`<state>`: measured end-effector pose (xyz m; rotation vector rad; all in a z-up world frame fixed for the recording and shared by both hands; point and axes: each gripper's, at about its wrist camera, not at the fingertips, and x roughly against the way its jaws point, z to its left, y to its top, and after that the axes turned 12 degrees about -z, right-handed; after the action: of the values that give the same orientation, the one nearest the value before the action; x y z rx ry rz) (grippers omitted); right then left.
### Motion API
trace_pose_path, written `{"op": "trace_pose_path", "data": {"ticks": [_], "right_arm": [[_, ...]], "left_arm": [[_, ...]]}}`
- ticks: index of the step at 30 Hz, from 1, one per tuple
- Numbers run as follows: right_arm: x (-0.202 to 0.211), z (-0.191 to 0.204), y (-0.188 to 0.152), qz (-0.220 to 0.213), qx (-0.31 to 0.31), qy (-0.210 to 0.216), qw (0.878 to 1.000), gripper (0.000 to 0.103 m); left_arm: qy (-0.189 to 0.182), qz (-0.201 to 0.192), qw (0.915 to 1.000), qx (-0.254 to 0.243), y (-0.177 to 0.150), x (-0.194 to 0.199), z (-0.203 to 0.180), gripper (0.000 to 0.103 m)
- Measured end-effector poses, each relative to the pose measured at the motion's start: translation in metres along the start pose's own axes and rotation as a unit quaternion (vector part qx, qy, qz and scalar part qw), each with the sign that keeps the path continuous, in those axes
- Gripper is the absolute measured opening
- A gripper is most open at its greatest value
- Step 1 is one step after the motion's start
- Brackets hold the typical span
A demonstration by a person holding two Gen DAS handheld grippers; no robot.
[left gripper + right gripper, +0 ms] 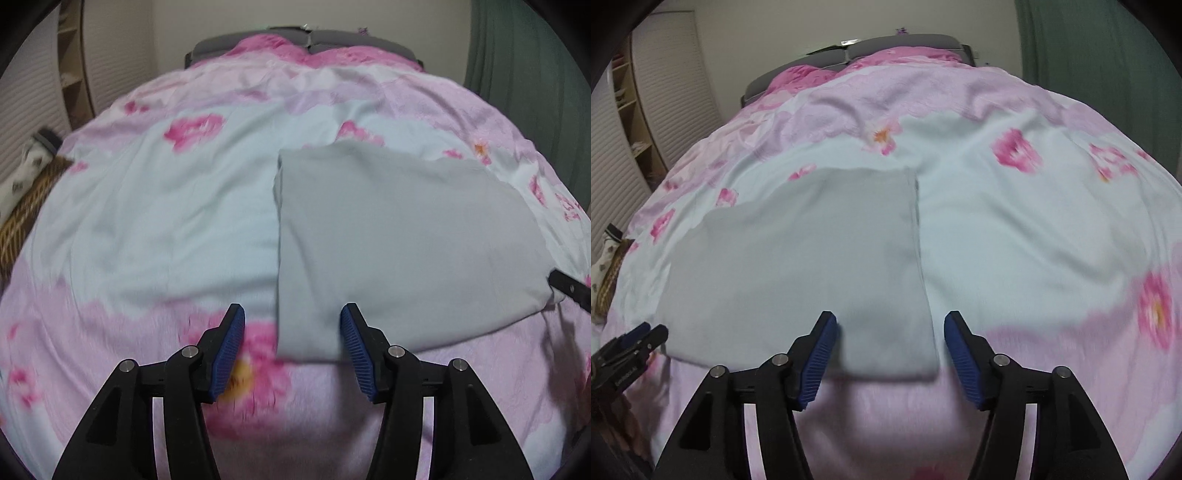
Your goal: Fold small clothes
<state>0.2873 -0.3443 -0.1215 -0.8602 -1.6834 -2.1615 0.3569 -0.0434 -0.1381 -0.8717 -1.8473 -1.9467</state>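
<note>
The folded cloth (399, 236) lies flat on the bedspread (166, 221), headboard (295, 40) behind it.

Bed (155, 229) fills the view — floral pink and pale-blue duvet, grey headboard (908, 40) against a plain cream wall (783, 33). Green curtain (1089, 62) on the right. Left side — louvred white doors (613, 162) flanking an open wooden shelf (631, 110). Dim indoor light.
</note>
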Motion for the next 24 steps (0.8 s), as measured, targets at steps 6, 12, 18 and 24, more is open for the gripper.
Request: {"op": "trace_pose_path", "data": {"ticks": [6, 12, 18, 24], "right_arm": [[-0.008, -0.018, -0.01, 0.009, -0.035, 0.019, 0.999, 0.047], [0.003, -0.023, -0.007, -0.001, -0.033, 0.015, 0.999, 0.01], [0.002, -0.02, -0.01, 0.01, -0.007, -0.003, 1.0, 0.011], [0.017, -0.035, -0.013, 0.007, -0.027, -0.025, 0.999, 0.038]], "left_arm": [[-0.011, 0.012, 0.9997, 0.016, -0.005, -0.004, -0.001, 0.053], [0.01, 0.006, 0.9999, 0.006, -0.008, 0.0, -0.004, 0.025], [0.034, 0.011, 0.9993, 0.007, -0.014, 0.004, -0.001, 0.024], [0.032, -0.001, 0.9995, -0.008, -0.014, 0.023, -0.008, 0.025]]}}
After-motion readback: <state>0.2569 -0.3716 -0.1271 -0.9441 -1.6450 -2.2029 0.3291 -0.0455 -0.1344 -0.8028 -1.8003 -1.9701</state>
